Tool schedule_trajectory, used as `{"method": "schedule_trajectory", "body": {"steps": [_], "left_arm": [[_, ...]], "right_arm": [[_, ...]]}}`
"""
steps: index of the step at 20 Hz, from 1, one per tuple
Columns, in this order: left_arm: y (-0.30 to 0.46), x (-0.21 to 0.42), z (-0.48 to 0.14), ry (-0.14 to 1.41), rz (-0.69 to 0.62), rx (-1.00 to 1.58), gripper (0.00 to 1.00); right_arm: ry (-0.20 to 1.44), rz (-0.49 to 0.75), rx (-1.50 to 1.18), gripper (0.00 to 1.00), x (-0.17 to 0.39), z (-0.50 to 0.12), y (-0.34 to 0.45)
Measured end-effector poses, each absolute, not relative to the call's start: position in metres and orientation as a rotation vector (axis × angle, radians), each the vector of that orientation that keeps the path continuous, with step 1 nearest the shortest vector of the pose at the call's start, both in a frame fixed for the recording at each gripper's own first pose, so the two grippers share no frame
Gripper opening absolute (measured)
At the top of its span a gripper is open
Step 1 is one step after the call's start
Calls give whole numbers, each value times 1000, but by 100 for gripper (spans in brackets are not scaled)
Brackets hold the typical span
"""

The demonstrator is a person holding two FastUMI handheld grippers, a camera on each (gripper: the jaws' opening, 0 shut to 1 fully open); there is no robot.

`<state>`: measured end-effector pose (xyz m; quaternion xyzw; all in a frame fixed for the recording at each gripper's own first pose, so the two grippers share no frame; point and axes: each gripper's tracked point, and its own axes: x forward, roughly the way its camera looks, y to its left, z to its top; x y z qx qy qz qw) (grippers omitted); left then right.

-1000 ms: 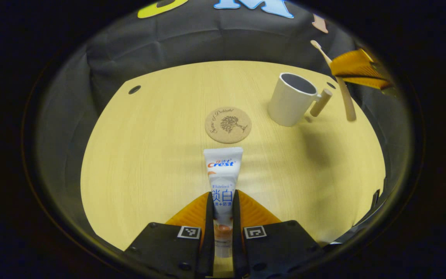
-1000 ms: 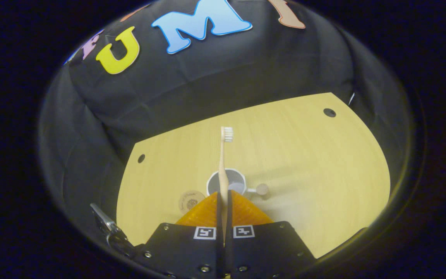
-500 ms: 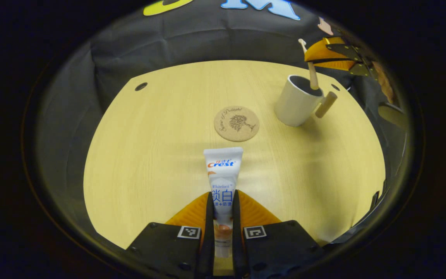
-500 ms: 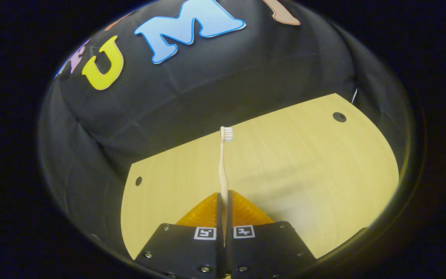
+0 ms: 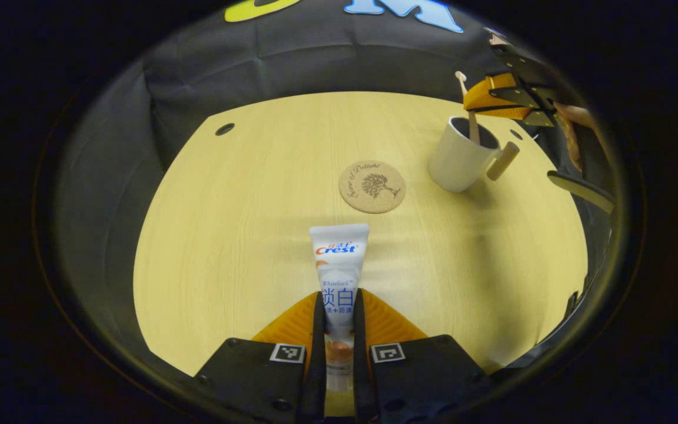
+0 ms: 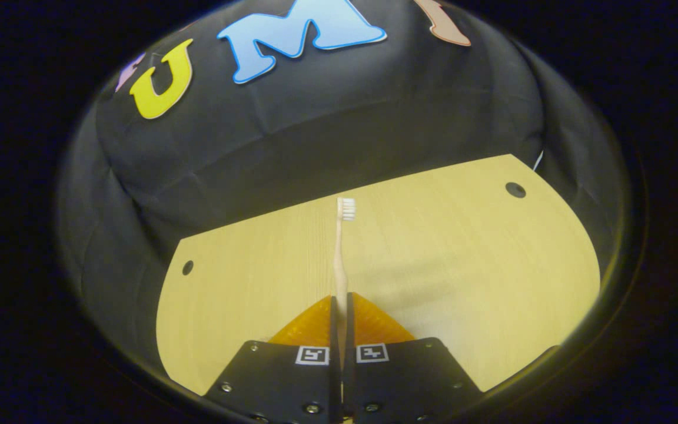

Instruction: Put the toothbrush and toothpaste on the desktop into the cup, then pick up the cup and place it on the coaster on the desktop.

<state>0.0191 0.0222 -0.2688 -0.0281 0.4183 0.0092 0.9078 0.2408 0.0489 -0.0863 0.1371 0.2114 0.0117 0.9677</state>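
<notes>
In the left gripper view my left gripper [image 5: 336, 306] is shut on a white toothpaste tube [image 5: 339, 253] held above the wooden table [image 5: 245, 235]. A round cork coaster [image 5: 372, 186] lies beyond it. At the far right stands a white cup [image 5: 461, 158] with a wooden handle. The right gripper [image 5: 495, 97] hangs just over the cup, and the toothbrush [image 5: 469, 115] it holds dips handle-first into the cup. In the right gripper view my right gripper [image 6: 341, 306] is shut on the beige toothbrush [image 6: 342, 247], bristles pointing away.
Black cloth walls surround the table [image 6: 462, 265] on all sides. Small dark holes [image 5: 225, 128] sit near the table's far corners, one also at the far right [image 6: 515, 189]. A hand [image 5: 574, 129] holds the right gripper at the right edge.
The right gripper carried the toothbrush from beside the cup to over it and lowered the handle end into the cup. The left gripper kept its hold on the toothpaste, barely moving.
</notes>
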Motion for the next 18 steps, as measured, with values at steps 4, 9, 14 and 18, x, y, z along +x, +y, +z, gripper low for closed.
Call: {"method": "schedule_trajectory", "body": {"steps": [4, 9, 14, 18], "left_arm": [[9, 34, -261, 835, 15, -51, 27], [-1, 61, -249, 765, -1, -41, 27], [5, 94, -241, 698, -20, -32, 27], [7, 131, -229, 635, -47, -25, 27]], "right_arm": [[432, 71, 237, 11, 228, -92, 61], [411, 65, 241, 13, 209, -89, 56], [376, 34, 261, 13, 187, -80, 32], [374, -12, 292, 13, 168, -85, 0]]}}
